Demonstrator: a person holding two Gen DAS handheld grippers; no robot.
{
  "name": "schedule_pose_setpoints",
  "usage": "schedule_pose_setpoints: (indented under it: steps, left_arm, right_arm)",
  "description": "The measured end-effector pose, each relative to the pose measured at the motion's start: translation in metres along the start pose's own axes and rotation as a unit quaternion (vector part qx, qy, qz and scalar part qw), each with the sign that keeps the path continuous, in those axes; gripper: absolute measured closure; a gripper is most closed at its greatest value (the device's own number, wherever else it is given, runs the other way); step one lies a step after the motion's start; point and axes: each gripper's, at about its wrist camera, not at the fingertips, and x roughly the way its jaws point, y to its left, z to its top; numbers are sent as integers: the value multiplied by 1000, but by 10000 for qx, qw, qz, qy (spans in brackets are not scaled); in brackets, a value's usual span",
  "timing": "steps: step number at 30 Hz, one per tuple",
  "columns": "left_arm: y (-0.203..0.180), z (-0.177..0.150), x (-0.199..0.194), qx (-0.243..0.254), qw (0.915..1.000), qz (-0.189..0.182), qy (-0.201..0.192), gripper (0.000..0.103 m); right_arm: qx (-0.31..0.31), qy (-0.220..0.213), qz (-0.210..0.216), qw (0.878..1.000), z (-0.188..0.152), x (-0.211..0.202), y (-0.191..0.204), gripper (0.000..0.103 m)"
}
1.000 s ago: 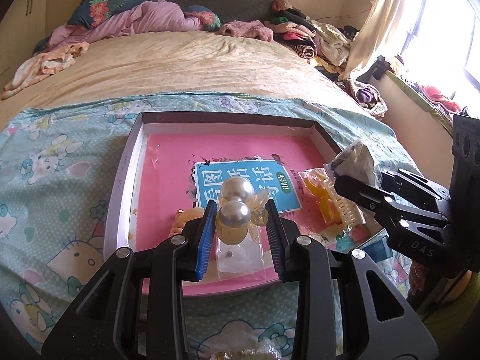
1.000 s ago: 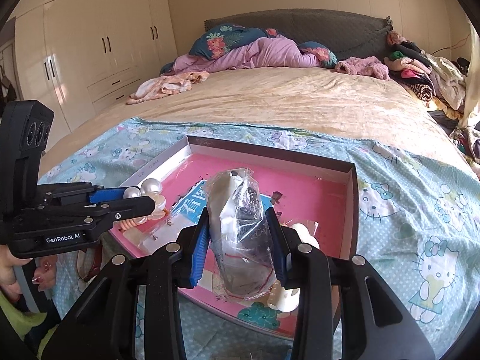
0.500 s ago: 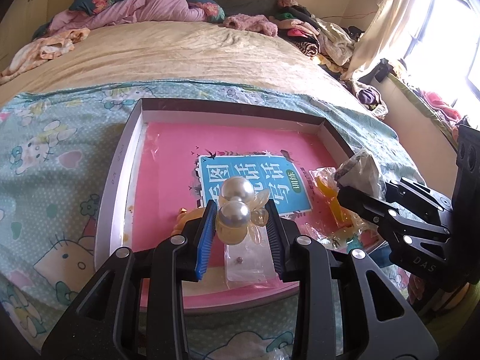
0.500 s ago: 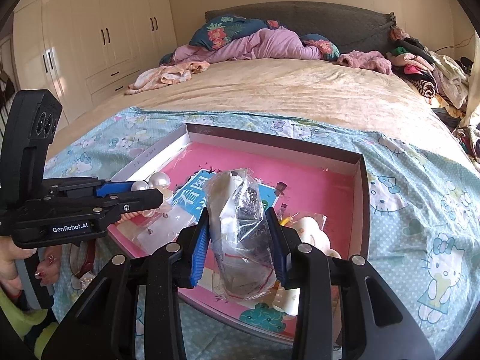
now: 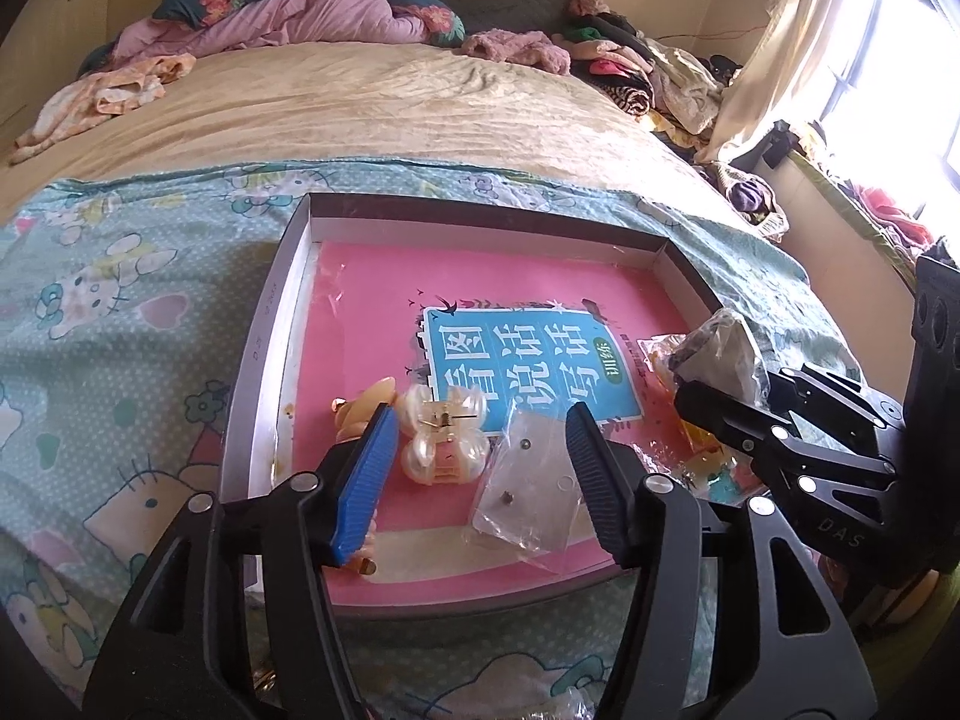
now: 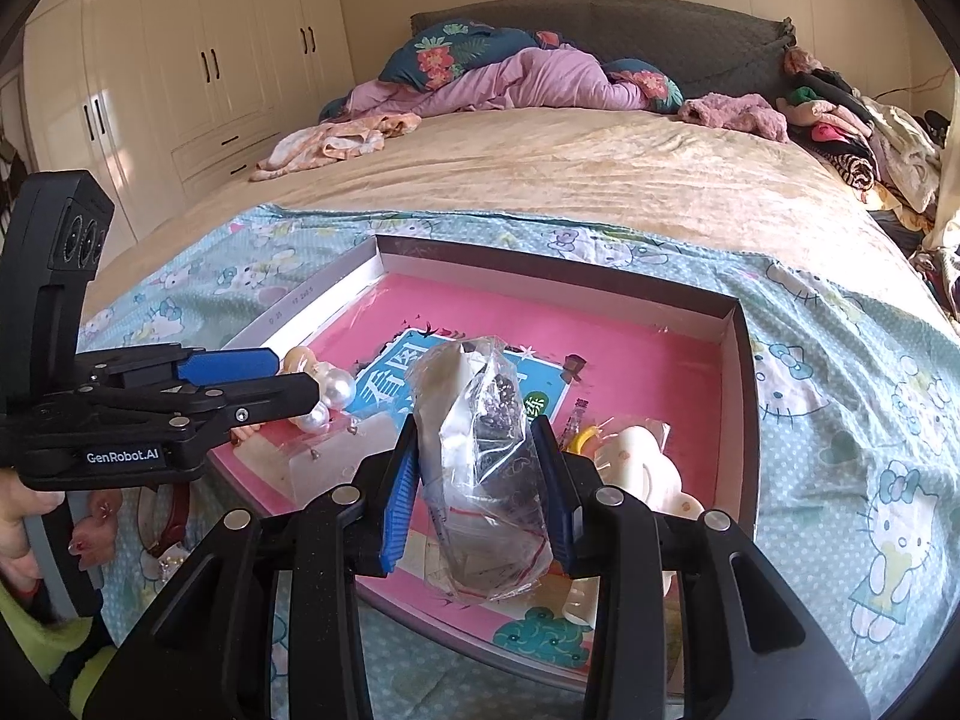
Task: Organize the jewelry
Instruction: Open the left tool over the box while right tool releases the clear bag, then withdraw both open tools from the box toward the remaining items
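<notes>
A shallow grey box [image 5: 264, 324] with a pink floor lies on the bed. My left gripper [image 5: 480, 450] is open over its near edge. A pearl hair clip [image 5: 441, 435] lies on the pink floor between its fingers, beside a clear packet of ear studs [image 5: 531, 480]. The clip also shows in the right wrist view [image 6: 327, 399]. My right gripper [image 6: 480, 480] is shut on a clear plastic bag [image 6: 486, 468] holding dark jewelry, above the box's near right part. The bag shows in the left wrist view [image 5: 717, 354].
A blue booklet [image 5: 528, 369] lies in the box middle. An orange bear clip [image 5: 360, 411] sits left of the pearl clip. White and yellow clips [image 6: 636, 468] lie at the box's right. The box rests on a Hello Kitty sheet [image 5: 108, 360]; clothes lie far back.
My left gripper has opened and let go of the pearl hair clip, which now lies on the box floor. The right gripper still holds the bag, nearly still.
</notes>
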Motion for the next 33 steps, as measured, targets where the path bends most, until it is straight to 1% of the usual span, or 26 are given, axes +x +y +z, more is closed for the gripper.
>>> schedule_pose_setpoints:
  steps: [3, 5, 6, 8, 12, 15, 17, 18, 20, 23, 25, 26, 27, 28, 33]
  left_arm:
    - [1, -1, -6, -17, 10000, 45, -48, 46]
    - [3, -2, -10, -55, 9999, 80, -60, 40]
    - [4, -3, -12, -76, 9999, 95, -71, 40]
    - [6, -4, -16, -119, 9998, 149, -78, 39]
    - [10, -7, -25, -225, 9995, 184, -123, 39]
    - [10, -8, -31, -253, 9993, 206, -159, 34]
    - [9, -9, -36, -256, 9993, 213, -196, 34]
    - [8, -9, -38, -262, 9992, 212, -209, 34]
    - [7, -10, -43, -281, 9991, 196, -242, 33]
    - [7, -10, -48, -322, 9989, 193, -273, 33]
    - [6, -10, -52, -336, 9988, 179, -294, 33]
    - [5, -11, -53, -329, 9989, 175, -301, 30]
    - [5, -11, -55, -318, 9989, 182, -307, 24]
    - [3, -11, -57, -312, 9988, 194, -322, 16]
    - [-2, -12, -71, -278, 9984, 191, -453, 16]
  right_arm:
    - [18, 93, 5, 10000, -1, 4, 1, 68]
    - [4, 172, 22, 9998, -2, 7, 2, 66]
    - [-10, 200, 25, 9998, -3, 9, 3, 66]
    - [-30, 252, 27, 9997, -5, 11, 5, 66]
    - [-78, 185, 33, 9998, -5, 7, 8, 66]
    - [-63, 121, 27, 9999, -4, 1, 8, 59]
    - [-33, 62, 9, 10000, -4, -4, 8, 49]
    - [-12, 25, 5, 10000, -4, -8, 8, 46]
    - [33, -70, 4, 10000, -4, -16, 8, 32]
    - [97, -252, -42, 9996, -4, -30, 7, 16]
    - [115, -321, -58, 9994, -4, -37, 7, 13]
    - [117, -336, -59, 9994, -4, -40, 7, 11]
    - [116, -357, -71, 9993, -5, -42, 7, 11]
    - [111, -378, -81, 9992, -5, -46, 7, 10]
    - [79, -497, -88, 9987, -6, -62, 8, 8]
